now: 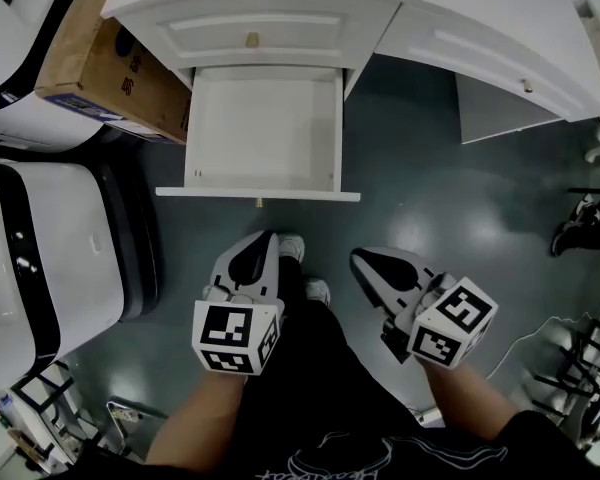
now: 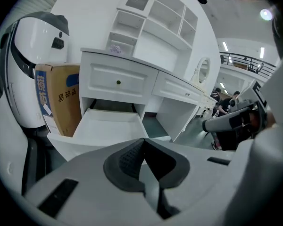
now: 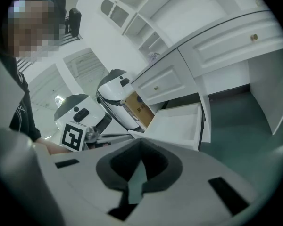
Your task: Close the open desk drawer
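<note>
Drawer (image 1: 263,133) is pulled right out of the desk (image 1: 260,8), left gripper (image 1: 263,243) and right gripper (image 1: 366,261) both pinched closed and empty, so I'd push squarely beside its knob (image 1: 258,203).

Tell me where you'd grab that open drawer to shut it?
Probably the small knob centred on the front of the drawer, approached head-on from that front: it juts straight out, and a central hold should push it in evenly.
</note>
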The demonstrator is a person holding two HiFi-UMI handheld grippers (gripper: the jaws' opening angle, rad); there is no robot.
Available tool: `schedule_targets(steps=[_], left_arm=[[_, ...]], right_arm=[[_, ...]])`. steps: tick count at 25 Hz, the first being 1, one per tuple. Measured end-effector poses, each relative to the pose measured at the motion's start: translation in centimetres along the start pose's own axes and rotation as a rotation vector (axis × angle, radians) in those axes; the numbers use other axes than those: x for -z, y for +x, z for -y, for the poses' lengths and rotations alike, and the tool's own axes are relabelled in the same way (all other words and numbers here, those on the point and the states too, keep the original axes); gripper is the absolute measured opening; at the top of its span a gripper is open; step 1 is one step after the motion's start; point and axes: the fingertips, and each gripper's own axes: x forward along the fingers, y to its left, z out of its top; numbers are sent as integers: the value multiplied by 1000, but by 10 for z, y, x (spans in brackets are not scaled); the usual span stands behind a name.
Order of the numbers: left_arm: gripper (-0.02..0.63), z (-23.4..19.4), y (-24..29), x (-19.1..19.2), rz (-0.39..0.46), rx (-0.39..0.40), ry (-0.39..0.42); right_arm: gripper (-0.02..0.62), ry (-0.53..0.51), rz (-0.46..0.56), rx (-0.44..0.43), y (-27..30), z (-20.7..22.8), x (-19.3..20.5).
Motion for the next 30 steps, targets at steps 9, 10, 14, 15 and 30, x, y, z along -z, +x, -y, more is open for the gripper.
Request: schedule_targets(steps=[9, 10, 14, 15, 30], left_arm=[[3, -45, 43, 46, -75, -56, -27], [3, -48, 47, 50, -79, -60, -32], [3, -64, 61, 56, -80, -84, -63], [3, -67, 63, 57, -76, -91, -69], [3, -82, 80, 51, -81, -89, -134]], right_arm=[[6, 26, -72, 1, 33, 17, 21], [6, 28, -84, 2, 36, 18, 24], [6, 29, -110, 2, 46, 17, 33], [6, 29, -115, 2, 49, 18, 35], [6, 68, -160, 3, 73, 19, 52]])
